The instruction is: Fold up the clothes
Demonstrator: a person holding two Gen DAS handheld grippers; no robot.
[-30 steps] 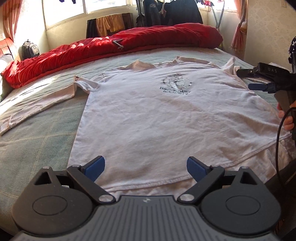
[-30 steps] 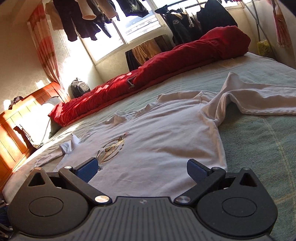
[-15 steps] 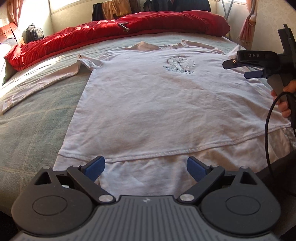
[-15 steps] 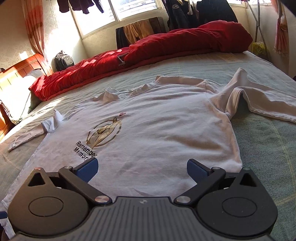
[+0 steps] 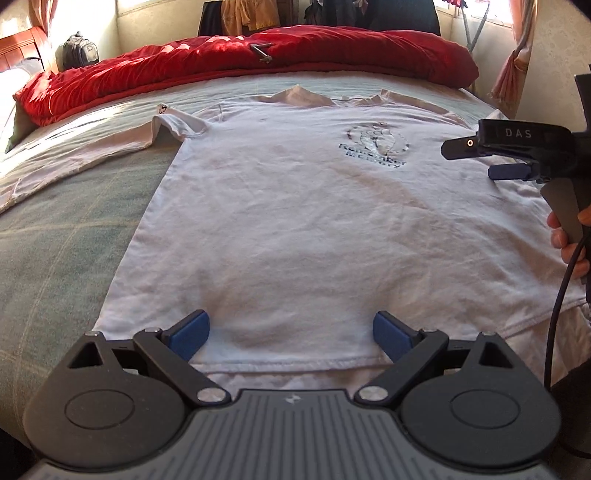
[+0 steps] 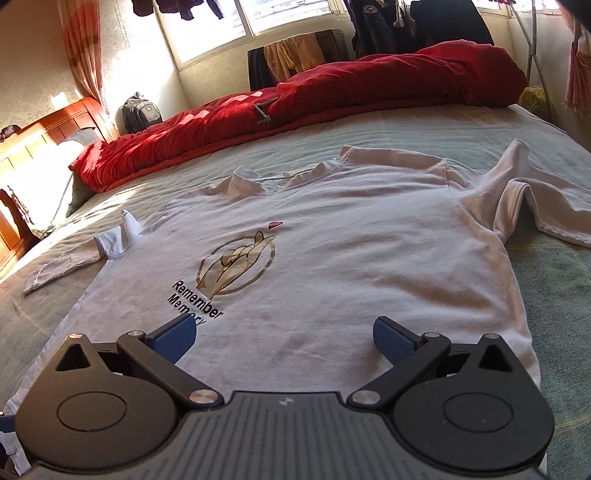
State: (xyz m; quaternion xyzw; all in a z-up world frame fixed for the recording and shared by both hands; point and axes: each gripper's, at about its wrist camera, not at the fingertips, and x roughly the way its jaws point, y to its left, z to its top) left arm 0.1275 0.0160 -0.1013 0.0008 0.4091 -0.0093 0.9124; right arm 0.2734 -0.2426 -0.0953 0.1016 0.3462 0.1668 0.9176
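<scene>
Bedroom shot, pretty sunny. Big bed with a pale green checked sheet, and a red duvet bunched along the far edge at 12 o'clock. Wooden headboard at 9 o'clock catching bright sun. Windows up top with dark clothes hanging in front. Grey backpack by the wall at 11, orange curtain beside it, patterned cream wallpaper.

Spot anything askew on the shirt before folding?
Mostly flat. The shirt has its right sleeve bunched and ridged up at the shoulder, and the collar is rumpled. No tears or stains are clear.
</scene>
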